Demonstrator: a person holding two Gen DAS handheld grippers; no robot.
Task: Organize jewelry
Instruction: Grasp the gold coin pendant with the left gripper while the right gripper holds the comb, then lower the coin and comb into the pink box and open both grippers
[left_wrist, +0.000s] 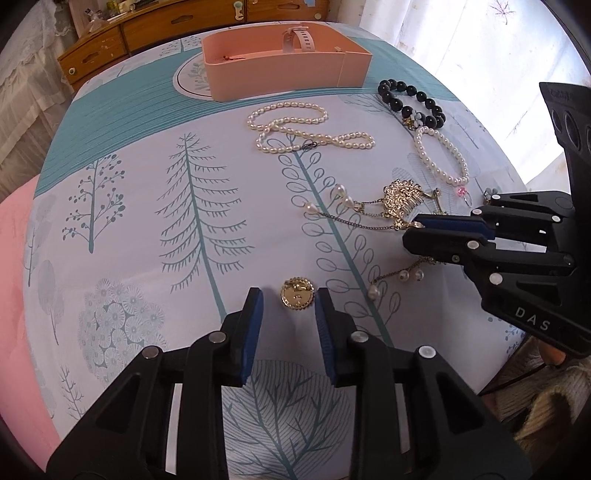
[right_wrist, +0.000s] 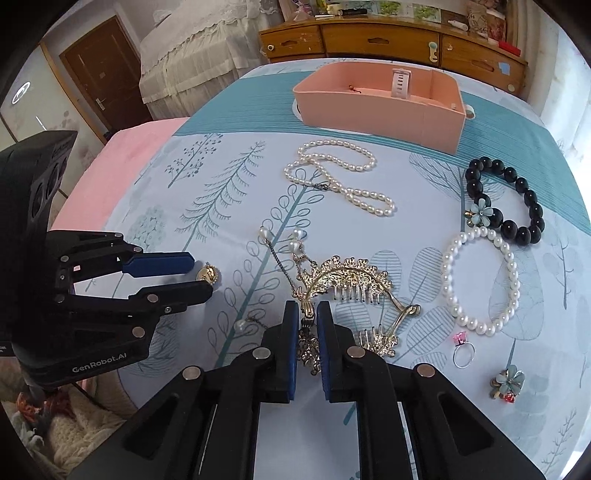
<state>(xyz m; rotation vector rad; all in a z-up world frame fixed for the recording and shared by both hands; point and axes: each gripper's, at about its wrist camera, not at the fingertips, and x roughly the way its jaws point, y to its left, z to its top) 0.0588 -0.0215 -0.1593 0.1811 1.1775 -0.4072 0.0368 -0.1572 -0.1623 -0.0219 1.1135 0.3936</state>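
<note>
A round gold brooch (left_wrist: 297, 294) lies on the tablecloth between the pads of my open left gripper (left_wrist: 290, 301); it also shows in the right wrist view (right_wrist: 208, 275) beside the left gripper (right_wrist: 201, 275). My right gripper (right_wrist: 307, 314) is shut on part of the gold hair comb set (right_wrist: 347, 280) with pearl chains; in the left wrist view the right gripper (left_wrist: 412, 229) sits at the comb (left_wrist: 400, 199). A pink box (right_wrist: 373, 107) holding a watch strap stands at the far side.
A long pearl necklace (right_wrist: 340, 177), a black bead bracelet (right_wrist: 506, 199), a pearl bracelet (right_wrist: 480, 280), a pink-stone ring (right_wrist: 463, 349) and a flower brooch (right_wrist: 509, 382) lie on the cloth. A wooden dresser (right_wrist: 391, 40) stands behind the table. A pink cloth (left_wrist: 14, 280) lies left.
</note>
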